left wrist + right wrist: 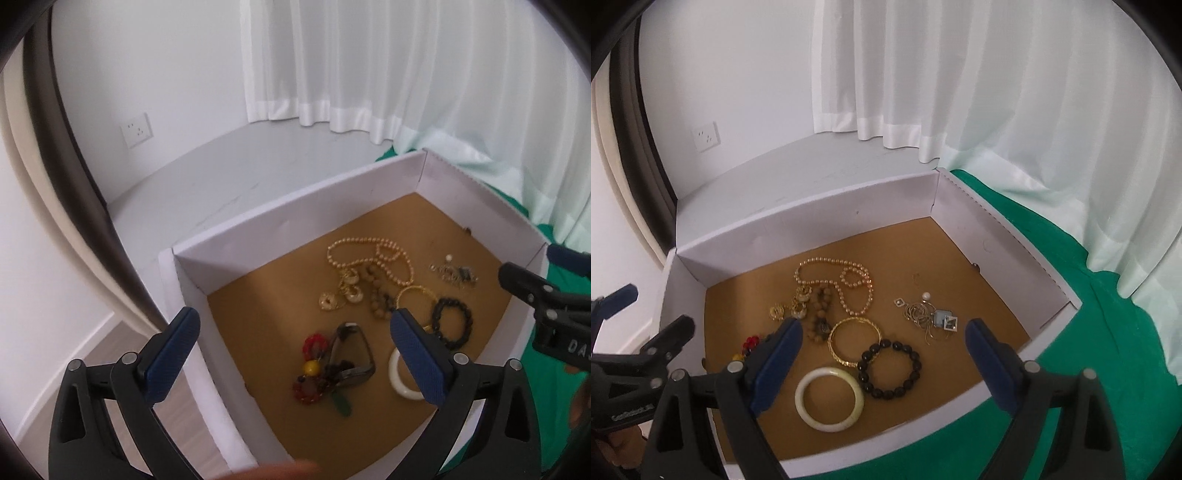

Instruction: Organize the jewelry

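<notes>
Jewelry is seen lying loose on the brown floor of a white cardboard box (798,225), which rests on a green cloth (1100,347). A pearl necklace (849,284) lies toward the far wall, a gold bangle (836,343) touching a black bead bracelet (908,369) nearer, and a white bangle (830,398) nearest. A tangle of earrings (929,317) is set apart to the right; red and yellow beads (312,363) lie to the left. Both the left tool (295,354) and the right tool (882,365) are held above the box, jaws spread wide, nothing grasped.
</notes>
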A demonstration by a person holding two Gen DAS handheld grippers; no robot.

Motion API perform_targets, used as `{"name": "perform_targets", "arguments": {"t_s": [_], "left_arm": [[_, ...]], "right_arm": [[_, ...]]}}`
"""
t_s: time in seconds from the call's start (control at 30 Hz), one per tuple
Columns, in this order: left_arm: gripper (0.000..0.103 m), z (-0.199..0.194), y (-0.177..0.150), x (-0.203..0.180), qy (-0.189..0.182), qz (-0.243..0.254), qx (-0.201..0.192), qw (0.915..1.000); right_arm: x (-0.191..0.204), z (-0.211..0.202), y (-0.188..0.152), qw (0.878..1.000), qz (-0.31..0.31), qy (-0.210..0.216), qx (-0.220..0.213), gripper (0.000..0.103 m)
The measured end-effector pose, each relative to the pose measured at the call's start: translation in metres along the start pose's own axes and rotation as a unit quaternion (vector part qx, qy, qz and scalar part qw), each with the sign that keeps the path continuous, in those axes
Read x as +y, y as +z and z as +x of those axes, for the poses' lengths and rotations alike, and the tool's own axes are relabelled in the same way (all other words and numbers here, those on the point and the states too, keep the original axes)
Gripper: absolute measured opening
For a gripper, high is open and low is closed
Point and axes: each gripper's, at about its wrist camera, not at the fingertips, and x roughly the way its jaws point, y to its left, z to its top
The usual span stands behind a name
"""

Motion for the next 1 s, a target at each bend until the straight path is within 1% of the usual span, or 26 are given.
{"name": "perform_targets", "arguments": {"t_s": [0.1,0.17,0.27,0.47,0.63,0.8,0.93,1.0], "left_arm": [[0.103,0.002,0.001,0.005,-0.001,-0.008,0.01,0.9999],[0.103,0.002,0.001,0.013,0.0,-0.021,0.01,0.9997],[0.103,0.002,0.0,0.021,0.002,-0.035,0.011,0.9993],[0.103,0.003,-0.003,0.03,0.004,-0.049,0.017,0.9986],[0.103,0.004,-0.003,0.028,0.014,-0.038,0.019,0.999],[0.103,0.004,-0.003,0.024,0.003,-0.032,0.02,0.9993],[0.103,0.003,-0.007,0.021,-0.023,-0.036,0.019,0.9989],[0.103,0.001,-0.008,0.018,-0.022,-0.036,0.015,0.999]], "right_arm": [[0.01,0.0,-0.004,1.0,-0.018,-0.018,0.0,0.092],[0.018,-0.001,-0.005,0.999,-0.033,-0.027,-0.005,0.092],[0.028,-0.004,-0.004,0.998,-0.049,-0.033,-0.012,0.092],[0.039,-0.006,-0.004,0.998,-0.059,-0.024,-0.008,0.092],[0.042,-0.001,-0.008,0.998,-0.053,-0.015,0.006,0.092],[0.04,0.001,-0.012,0.998,-0.05,-0.021,0.011,0.092],[0.036,0.001,-0.014,0.999,-0.043,-0.019,0.012,0.092],[0.034,0.001,-0.016,0.999,-0.043,-0.018,0.012,0.092]]}}
